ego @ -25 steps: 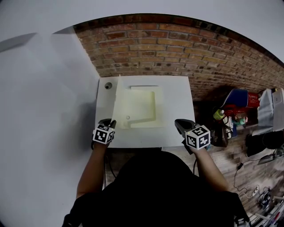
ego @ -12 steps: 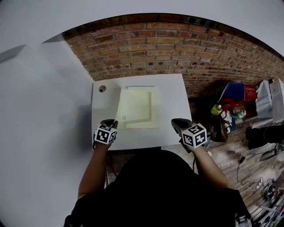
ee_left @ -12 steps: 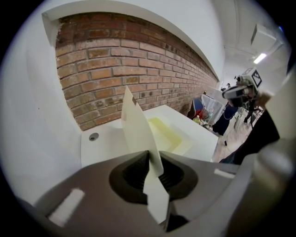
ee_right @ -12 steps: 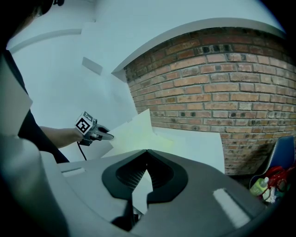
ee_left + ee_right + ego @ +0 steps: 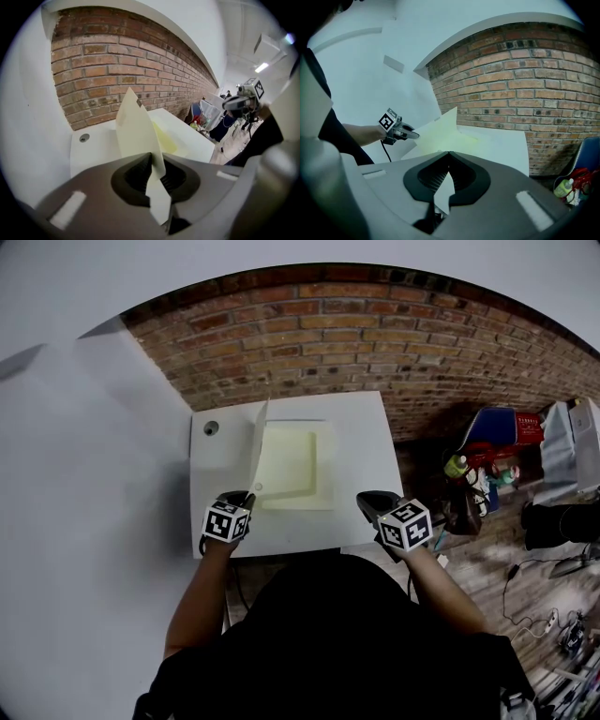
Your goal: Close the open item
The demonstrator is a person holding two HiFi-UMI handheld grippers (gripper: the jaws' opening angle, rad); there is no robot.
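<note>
1. Cover (image 5: 259, 442) of the pale yellow folder (image 5: 298, 465) stands on edge, close to upright. It rises from the folder's left side, and its near corner sits in the left gripper (image 5: 242, 495).
2. Left gripper's jaws are clamped on the cover's thin edge. The sheet runs up and away from the tips toward the brick wall (image 5: 356, 334).
3. Folder base lies flat on the white table (image 5: 370, 427), just ahead and to the right of the left gripper and ahead-left of the right gripper (image 5: 364, 499).
4. Right gripper's jaws are together with the tips meeting and nothing between them. It sits at the table's near edge, apart from the folder. Can't tell if it touches the table.
5. Round hole (image 5: 211, 427) in the table is ahead-left of the left gripper, on the far side of the cover.
6. Red-and-blue item (image 5: 502, 435) and other clutter sit off to the right of the right gripper, beyond the table.
</note>
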